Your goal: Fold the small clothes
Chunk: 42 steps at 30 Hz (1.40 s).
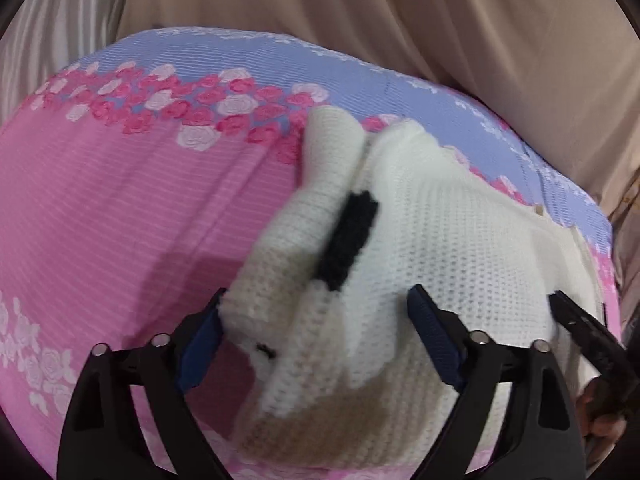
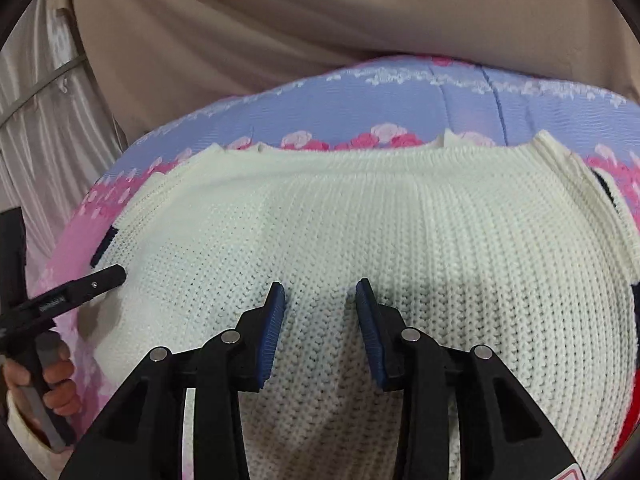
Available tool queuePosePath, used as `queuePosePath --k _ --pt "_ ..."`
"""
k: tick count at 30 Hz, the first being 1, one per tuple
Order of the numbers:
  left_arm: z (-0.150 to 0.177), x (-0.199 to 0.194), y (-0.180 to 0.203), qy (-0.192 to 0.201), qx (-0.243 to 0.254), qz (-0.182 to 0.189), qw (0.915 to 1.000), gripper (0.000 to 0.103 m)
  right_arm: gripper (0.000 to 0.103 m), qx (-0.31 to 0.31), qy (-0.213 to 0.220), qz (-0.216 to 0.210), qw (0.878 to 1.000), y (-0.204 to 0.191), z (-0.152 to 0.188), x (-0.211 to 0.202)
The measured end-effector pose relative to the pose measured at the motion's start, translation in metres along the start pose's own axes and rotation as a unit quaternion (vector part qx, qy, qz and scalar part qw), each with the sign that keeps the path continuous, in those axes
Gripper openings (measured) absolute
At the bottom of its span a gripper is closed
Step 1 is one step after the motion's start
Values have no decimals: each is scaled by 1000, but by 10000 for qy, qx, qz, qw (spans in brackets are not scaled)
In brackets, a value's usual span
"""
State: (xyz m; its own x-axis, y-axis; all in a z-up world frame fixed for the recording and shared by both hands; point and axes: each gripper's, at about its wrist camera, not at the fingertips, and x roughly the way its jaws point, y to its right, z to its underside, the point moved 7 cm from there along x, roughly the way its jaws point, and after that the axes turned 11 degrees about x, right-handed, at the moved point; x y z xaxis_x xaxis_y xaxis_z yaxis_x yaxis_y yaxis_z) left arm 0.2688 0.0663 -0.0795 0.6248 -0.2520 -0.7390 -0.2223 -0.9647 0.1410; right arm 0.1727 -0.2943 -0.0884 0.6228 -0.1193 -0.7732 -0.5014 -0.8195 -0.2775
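Currently the white knit sweater lies on the floral bedsheet, one sleeve apparently folded inward. Left gripper spread wide; right gripper parted, gripping nothing. Further folds remain.

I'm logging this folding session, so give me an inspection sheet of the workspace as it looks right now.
Surface: pink and lilac rose-print quilted bedspread, wrinkled.
Job's things: cream knitted sweater with black trim lying on it, sleeve folded over the body.
Clutter: nothing seen.
Grippers: left gripper open, fingers astride the sleeve; right gripper open over the sweater's body.
Cables: nothing seen.
Surroundings: beige draped cloth behind, pale striped curtain at the side.
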Motion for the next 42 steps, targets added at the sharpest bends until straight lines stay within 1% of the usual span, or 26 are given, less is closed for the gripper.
queuePosePath --k 1,2,3,5,7,9,10,12,15,18,21,23,24,25,26,28,29,30,32,34,35,36,37,38,40,42 --pt "-2 0 3 16 11 12 10000 69 36 -40 23 8 10000 0 1 0" --pt "-4 0 6 13 0 112 9999 48 36 -35 70 -34 10000 1 2 1" --pt "-6 0 8 3 -69 249 9997 34 37 -71 163 -75 9998 -1 4 0" --pt "-14 -8 12 131 -251 423 9987 27 38 -33 159 -141 9998 2 2 -3" --pt "-25 -23 23 384 -238 450 9980 25 38 8 164 -193 9997 3 -1 -4" --pt "-38 -44 43 673 -94 541 9962 23 38 43 161 -247 9996 3 0 -4" --pt "-46 -57 60 854 70 592 9946 23 39 69 165 -290 9994 4 -1 -5" --pt "-58 -73 94 1088 390 681 9910 23 39 159 204 -391 9989 6 -1 -9" --pt "-69 -84 157 1216 906 1005 9833 23 39 606 211 -622 9960 21 -2 -23" --pt "-69 -73 219 1150 1361 1137 9774 23 40 1130 238 -562 9917 49 -2 -47" --pt "-53 -44 275 755 1772 1347 9720 23 42 1649 536 -251 9845 101 10 -81" --pt "-33 -17 306 378 2062 1356 9683 23 44 1913 715 59 9789 137 24 -100" --pt "-23 -4 317 220 2194 1303 9666 23 43 2010 733 25 9768 150 31 -108" --pt "-11 10 327 98 2323 1219 9649 23 42 2109 716 -115 9748 157 37 -112" --pt "-3 17 334 151 2467 1088 9628 23 42 2226 673 -312 9721 163 42 -116" --pt "5 14 343 416 2787 691 9570 24 42 2338 641 -546 9686 169 49 -120" --pt "5 12 344 425 2819 648 9563 26 42 2326 662 -599 9685 169 51 -121" --pt "4 9 342 404 2786 714 9569 28 42 2316 676 -623 9685 169 51 -122" --pt "-2 -4 330 426 2622 872 9601 33 43 2364 707 -736 9663 168 49 -123" --pt "-7 -29 309 607 2454 1060 9617 37 49 2321 845 -796 9657 167 46 -134" --pt "-7 -42 300 708 2395 1106 9620 45 51 2261 916 -798 9665 166 41 -137" --pt "-7 -53 289 794 2336 1140 9624 54 55 2184 979 -788 9677 163 35 -142" --pt "-6 -64 277 874 2238 1157 9638 58 58 2102 1037 -818 9687 157 27 -146" --pt "-3 -72 266 922 2137 1100 9663 63 59 2048 1062 -919 9687 153 18 -148" --pt "6 -76 245 922 2014 884 9711 64 66 1954 999 -1257 9675 141 1 -150" --pt "16 -67 232 766 1937 664 9758 66 72 1871 848 -1422 9683 129 -14 -142"
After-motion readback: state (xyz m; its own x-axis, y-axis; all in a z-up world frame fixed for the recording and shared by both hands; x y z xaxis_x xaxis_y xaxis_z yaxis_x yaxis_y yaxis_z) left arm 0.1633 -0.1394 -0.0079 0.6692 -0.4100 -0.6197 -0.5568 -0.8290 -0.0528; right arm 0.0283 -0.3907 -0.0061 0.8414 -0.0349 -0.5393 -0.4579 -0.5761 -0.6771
